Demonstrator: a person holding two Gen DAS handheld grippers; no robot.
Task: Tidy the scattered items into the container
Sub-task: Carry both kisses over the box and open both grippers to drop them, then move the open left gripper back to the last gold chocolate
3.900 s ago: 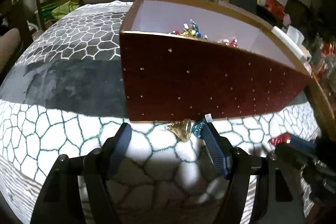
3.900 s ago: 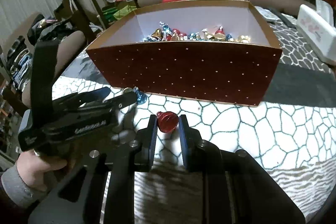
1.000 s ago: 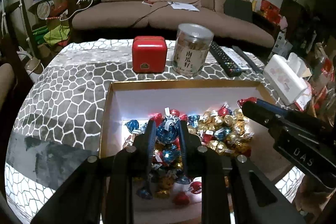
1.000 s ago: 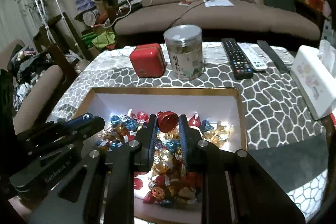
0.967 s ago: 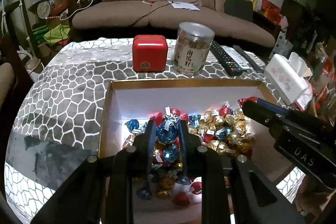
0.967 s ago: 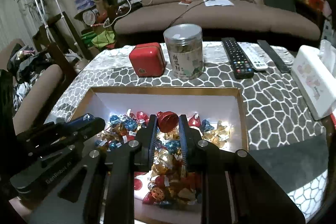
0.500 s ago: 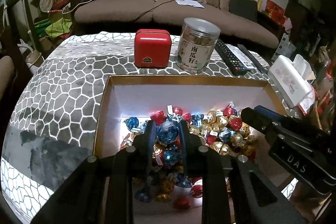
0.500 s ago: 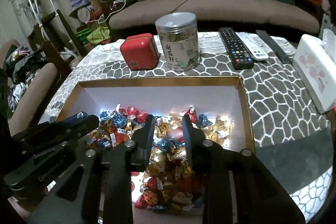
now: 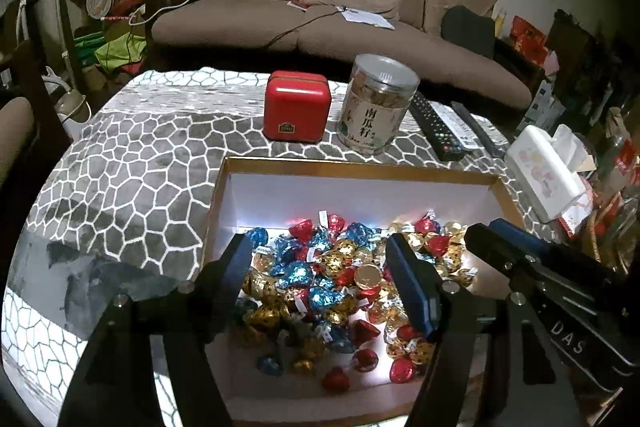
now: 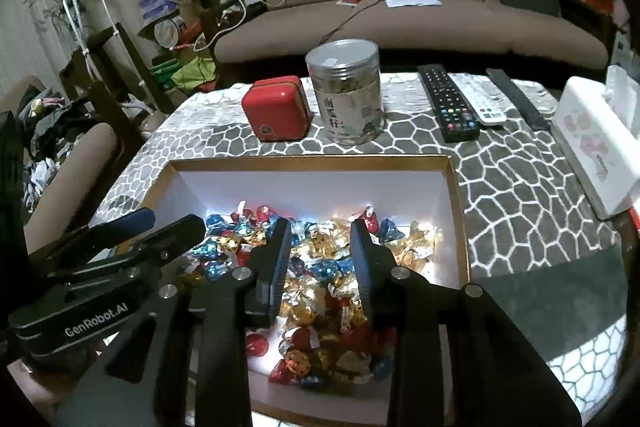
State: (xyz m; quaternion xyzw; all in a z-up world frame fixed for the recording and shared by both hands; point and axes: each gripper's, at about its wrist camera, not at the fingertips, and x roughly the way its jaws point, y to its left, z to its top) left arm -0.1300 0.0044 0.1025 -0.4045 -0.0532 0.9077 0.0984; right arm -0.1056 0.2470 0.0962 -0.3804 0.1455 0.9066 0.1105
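Both claws have let go since a second ago: the blue candy and the red candy they held are gone from between their fingers. Now the left claw (image 9: 320, 275) is wide open with nothing in it. The right claw (image 10: 318, 255) is open too, not as wide, and holds nothing.

Under everything is the bench (image 9: 132, 167), covered in a grey cloth with white crackle lines. On it sits the big box (image 10: 312, 159), with a gold rim and white inside walls. Its long side runs left to right across both views. Both claws hang over the box, side by side, pointing down and forward into it. In the right wrist view the left claw's body reads "GenRobot.AI". In the left wrist view the right claw (image 9: 492, 239) shows the letters "DAS".

Behind the box stand a clear jar (image 9: 378, 103) with Chinese writing on its label and a red tin (image 9: 296, 111) with a small gold badge. They stand just beside each other.

Smallest are the candies (image 9: 328, 279), a heap of foil drops in red, blue and gold lying inside the box. Their tips point every which way.
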